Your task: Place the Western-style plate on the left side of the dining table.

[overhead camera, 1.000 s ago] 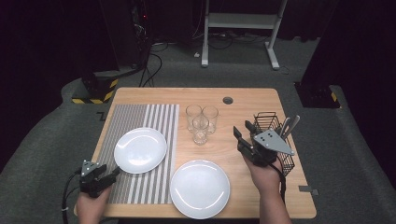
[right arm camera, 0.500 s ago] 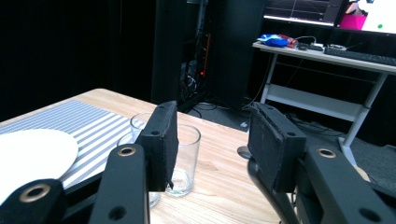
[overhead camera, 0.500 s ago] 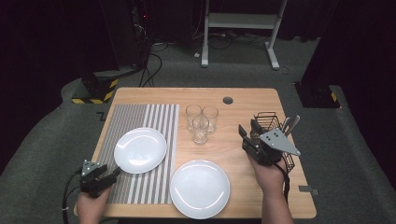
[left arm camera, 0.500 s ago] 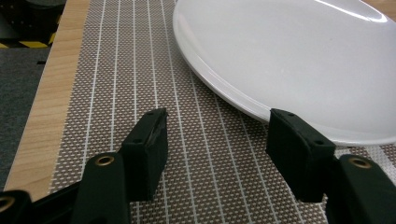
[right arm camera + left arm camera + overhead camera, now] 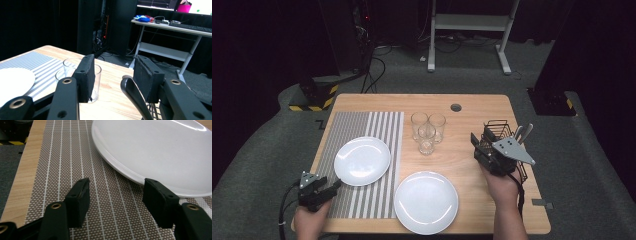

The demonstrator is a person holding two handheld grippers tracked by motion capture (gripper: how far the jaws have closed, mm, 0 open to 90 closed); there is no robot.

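Grey cutlery handle [image 5: 130,92] is the thing I'm going for. It stands upright in the wire basket [image 5: 498,126] at the basket's near side, with other handles sticking out of the basket's far corner.

Right gripper [image 5: 115,62] sits level over the basket's near-left edge. The tongs are apart and the handle stands between them, close to the right-hand pad with a clear gap to the other. No squeeze on it that I can see, so I read it as not gripped and not lifted.

Three glasses [image 5: 427,131] are bunched together left of the basket. One white plate [image 5: 426,202] lies on bare wood, left of the basket and nearer me. A second plate [image 5: 362,161] lies farther left on the striped mat [image 5: 357,125].

Left gripper [image 5: 116,182] is well apart from the basket, low over the mat's near corner. Its tongs are apart and empty, with the mat plate's rim just beyond one pad.

My read on progress: early. Both plates are out and flat. No cutlery lies beside either plate and the glasses are unsorted. The pick from the basket is lined up but not yet closed. What's left is to clamp the handle, lift it clear of the wires and lay it down.
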